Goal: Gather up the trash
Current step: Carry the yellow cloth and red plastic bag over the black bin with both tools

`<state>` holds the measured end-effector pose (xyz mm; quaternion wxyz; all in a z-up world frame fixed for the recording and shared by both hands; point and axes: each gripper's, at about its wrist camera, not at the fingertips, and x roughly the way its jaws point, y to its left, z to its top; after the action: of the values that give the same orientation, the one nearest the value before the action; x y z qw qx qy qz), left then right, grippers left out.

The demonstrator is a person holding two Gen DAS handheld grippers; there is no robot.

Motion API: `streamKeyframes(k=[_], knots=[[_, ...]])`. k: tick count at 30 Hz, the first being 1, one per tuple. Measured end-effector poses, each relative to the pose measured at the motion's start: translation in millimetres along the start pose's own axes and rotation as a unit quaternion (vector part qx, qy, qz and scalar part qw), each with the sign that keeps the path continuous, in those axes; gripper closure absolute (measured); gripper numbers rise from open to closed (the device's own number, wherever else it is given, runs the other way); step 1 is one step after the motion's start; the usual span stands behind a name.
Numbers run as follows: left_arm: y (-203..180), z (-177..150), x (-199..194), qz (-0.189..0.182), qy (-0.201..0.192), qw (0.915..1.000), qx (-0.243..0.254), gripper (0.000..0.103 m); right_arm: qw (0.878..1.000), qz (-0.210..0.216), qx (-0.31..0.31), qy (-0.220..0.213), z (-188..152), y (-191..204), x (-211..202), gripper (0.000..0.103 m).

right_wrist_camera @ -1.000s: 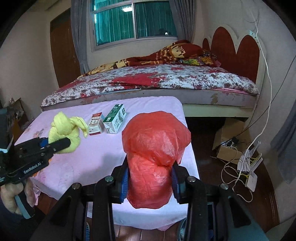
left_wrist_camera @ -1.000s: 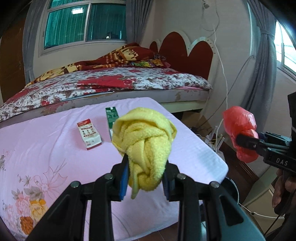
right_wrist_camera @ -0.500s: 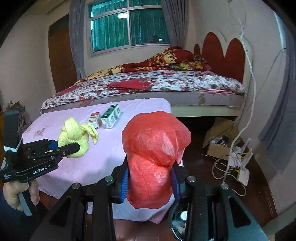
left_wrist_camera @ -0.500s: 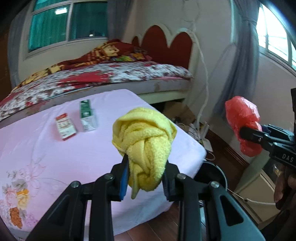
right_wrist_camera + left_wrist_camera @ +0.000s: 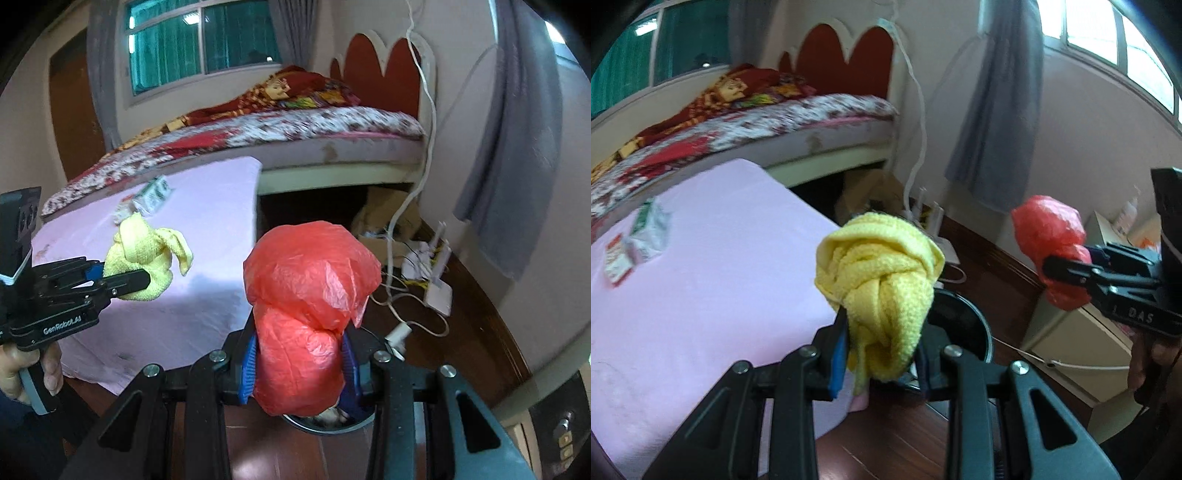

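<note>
A bed [image 5: 295, 129] with a floral cover fills the back of the room. In front of it stands the table [image 5: 701, 266] under a pink cloth, with two small cartons [image 5: 639, 236] lying near its far side, blurred in both views. On the dark wooden floor just past the table's corner sits a round black bin [image 5: 964, 325]; its rim shows behind and below both loads, and in the right wrist view a little of its contents can be seen, though not clearly enough to name.

The left tongs [image 5: 882, 350] are closed on a knotted yellow cloth [image 5: 879, 280], the pads pressing its lower part while the knot bulges above them. It hangs over the table's corner, at the near rim of the bin. The right tongs [image 5: 299, 369] are clamped on a crumpled red plastic bag [image 5: 310, 314], squeezed at the waist, and that bag sits almost directly above the bin's opening.

The step in hand looks like the carry to the bin, with both pieces of trash lifted clear of the table and not yet dropped. The next move likely calls for centring each load over the opening, lowering a little, then opening the tongs so that soft cloth and light plastic fall inside rather than catching on the rim. The cartons on the table would remain to be collected.
</note>
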<state>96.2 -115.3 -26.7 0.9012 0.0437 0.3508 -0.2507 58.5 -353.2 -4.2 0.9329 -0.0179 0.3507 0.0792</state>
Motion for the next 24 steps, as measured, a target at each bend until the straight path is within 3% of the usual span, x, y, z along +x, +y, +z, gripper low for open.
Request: streamKeyframes(k=[11, 22, 24], knots=[[-42.1, -13.5, 41.6, -0.03, 0.042, 0.9984, 0.023, 0.072, 0.998, -0.015, 0.038, 0.041, -34.7, -51.0, 39.5, 0.062], [-50.0, -27.9, 91.7, -0.056, 0.099, 0.9935, 0.004, 0.072, 0.995, -0.014, 0.028, 0.094, -62.0, -63.3, 81.3, 0.062], [-51.8, -33.8, 106.6, -0.065, 0.124, 0.9901, 0.001, 0.072, 0.994, -0.012, 0.021, 0.103, -66.1, -63.6, 92.8, 0.062]])
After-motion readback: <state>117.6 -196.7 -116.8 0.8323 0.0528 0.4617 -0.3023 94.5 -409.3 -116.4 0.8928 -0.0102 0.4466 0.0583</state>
